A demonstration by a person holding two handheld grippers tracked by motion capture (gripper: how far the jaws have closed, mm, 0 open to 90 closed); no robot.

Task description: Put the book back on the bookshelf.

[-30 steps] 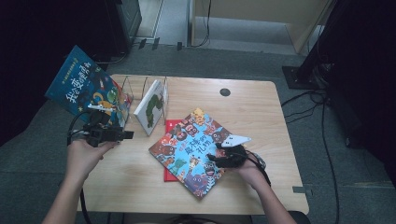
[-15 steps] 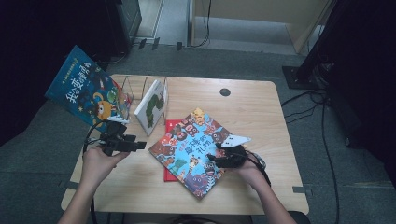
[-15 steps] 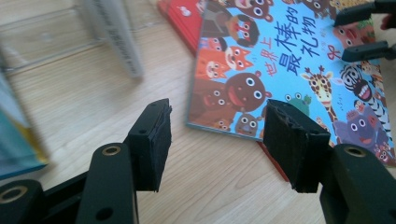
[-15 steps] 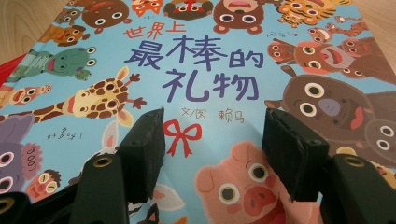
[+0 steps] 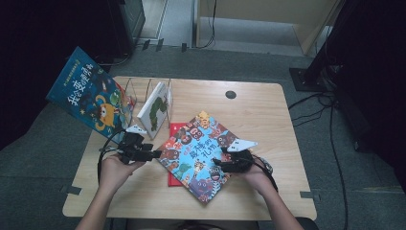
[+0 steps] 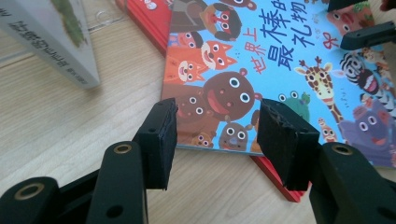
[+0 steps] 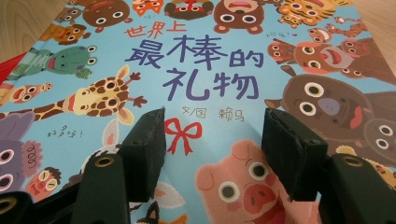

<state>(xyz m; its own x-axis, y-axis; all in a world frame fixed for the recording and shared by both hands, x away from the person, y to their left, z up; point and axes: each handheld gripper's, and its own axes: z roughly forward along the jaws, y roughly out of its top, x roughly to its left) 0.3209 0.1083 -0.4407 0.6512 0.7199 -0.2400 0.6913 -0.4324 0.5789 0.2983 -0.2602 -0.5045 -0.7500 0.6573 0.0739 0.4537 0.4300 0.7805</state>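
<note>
A blue picture book with cartoon animals lies slantwise on a red book in the middle of the table. My left gripper hovers low at its left edge. In the left gripper view the jaws have just been closing and stand apart, with the blue book's corner beyond them and nothing pinched. My right gripper is over the book's right half. In the right gripper view it is open just above the cover.
A wire rack at the table's back left holds a leaning white book. A large dark-blue book tilts out past the left edge. The wooden table has a round cable hole at the back.
My left gripper has come down and to the right, from beside the rack to the blue book's left edge. The right gripper and the books have stayed put.
</note>
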